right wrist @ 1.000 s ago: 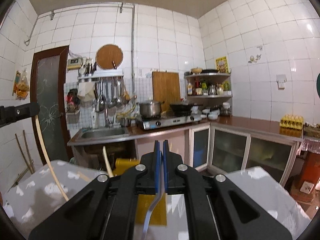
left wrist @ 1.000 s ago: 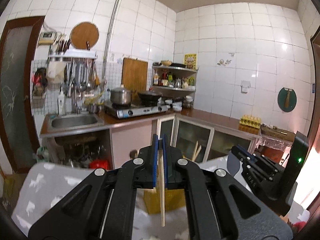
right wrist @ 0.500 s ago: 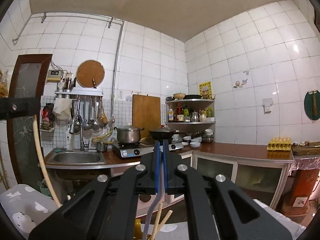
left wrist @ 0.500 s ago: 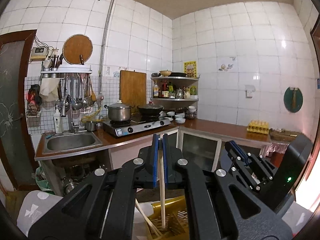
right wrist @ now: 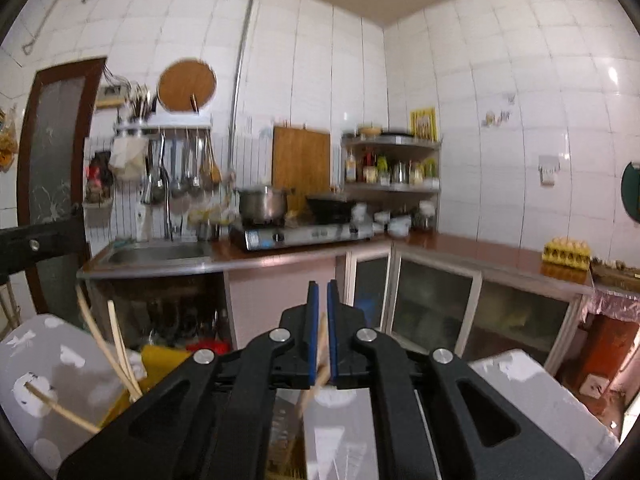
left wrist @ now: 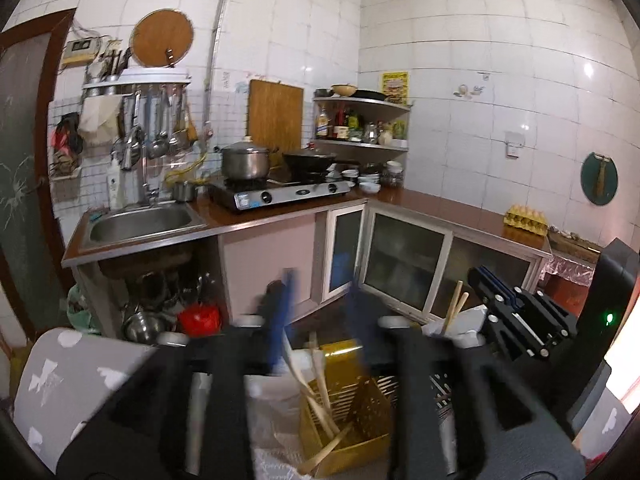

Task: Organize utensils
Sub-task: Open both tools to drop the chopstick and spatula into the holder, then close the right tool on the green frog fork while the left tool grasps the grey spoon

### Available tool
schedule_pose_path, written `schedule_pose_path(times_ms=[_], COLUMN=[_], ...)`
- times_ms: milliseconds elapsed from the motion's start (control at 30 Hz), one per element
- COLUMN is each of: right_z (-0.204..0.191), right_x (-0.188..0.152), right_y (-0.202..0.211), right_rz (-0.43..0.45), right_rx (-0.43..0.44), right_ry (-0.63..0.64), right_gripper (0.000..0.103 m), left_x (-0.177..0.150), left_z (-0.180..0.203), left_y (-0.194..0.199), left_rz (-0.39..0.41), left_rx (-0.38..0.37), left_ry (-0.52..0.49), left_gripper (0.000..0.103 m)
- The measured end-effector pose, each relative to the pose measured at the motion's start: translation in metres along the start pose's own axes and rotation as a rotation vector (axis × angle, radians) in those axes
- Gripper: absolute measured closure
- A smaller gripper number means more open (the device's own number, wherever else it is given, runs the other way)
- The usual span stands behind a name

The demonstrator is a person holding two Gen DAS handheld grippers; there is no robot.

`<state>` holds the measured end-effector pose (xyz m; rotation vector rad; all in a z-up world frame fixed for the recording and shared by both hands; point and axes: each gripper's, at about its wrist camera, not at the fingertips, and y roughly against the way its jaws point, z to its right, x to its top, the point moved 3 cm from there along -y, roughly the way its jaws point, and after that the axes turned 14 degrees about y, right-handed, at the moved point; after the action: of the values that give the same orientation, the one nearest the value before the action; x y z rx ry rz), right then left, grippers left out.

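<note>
In the left wrist view my left gripper [left wrist: 320,304] is open and blurred by motion, its fingers spread above a yellow utensil basket [left wrist: 352,436]. Several wooden chopsticks [left wrist: 320,400] lean inside the basket. My right gripper [left wrist: 508,312] shows at the right, next to two chopsticks [left wrist: 454,308] standing in a white holder. In the right wrist view my right gripper [right wrist: 320,320] has its blue pads nearly together with a thin wooden stick [right wrist: 318,360] between them; whether it is gripped is unclear. Pale chopsticks [right wrist: 116,352] and the yellow basket [right wrist: 160,360] lie at the lower left.
A grey table with white patches [left wrist: 60,380] holds the basket. Beyond it stand a counter with a sink [left wrist: 140,220], a gas stove [left wrist: 280,194] with a pot and a wok, glass cabinet doors [left wrist: 408,264], a corner shelf and an egg tray [left wrist: 526,220].
My left gripper has opened and let go of the chopstick, which now lies in the yellow basket. Both cameras have tilted down, and the right gripper now has a wooden stick between its pads.
</note>
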<state>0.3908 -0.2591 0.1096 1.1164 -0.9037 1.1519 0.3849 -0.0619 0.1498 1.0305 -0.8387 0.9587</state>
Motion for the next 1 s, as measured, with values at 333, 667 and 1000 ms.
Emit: schedule_pose_path(times_ms=[333, 667, 1000], right_z=[0.024, -0.012, -0.068], right_x=[-0.015, -0.095, -0.176], right_y=[0.053, 0.107, 0.132], right_rz=[-0.174, -0.377, -0.535], right_rx=[0.041, 0.108, 0.159], right_ry=[-0.033, -0.026, -0.036], right_gripper=[0.042, 0.035, 0.035], left_x=[0.009, -0.066, -0.157], left_z=[-0.032, -0.088, -0.117], left_y=[0.079, 0.107, 0.098], left_rz=[0.016, -0.120, -0.284], left_rx=[0.079, 0.179, 0.270], left_ry=[0.060, 0.060, 0.033], left_gripper=[0.005, 0.005, 0.005])
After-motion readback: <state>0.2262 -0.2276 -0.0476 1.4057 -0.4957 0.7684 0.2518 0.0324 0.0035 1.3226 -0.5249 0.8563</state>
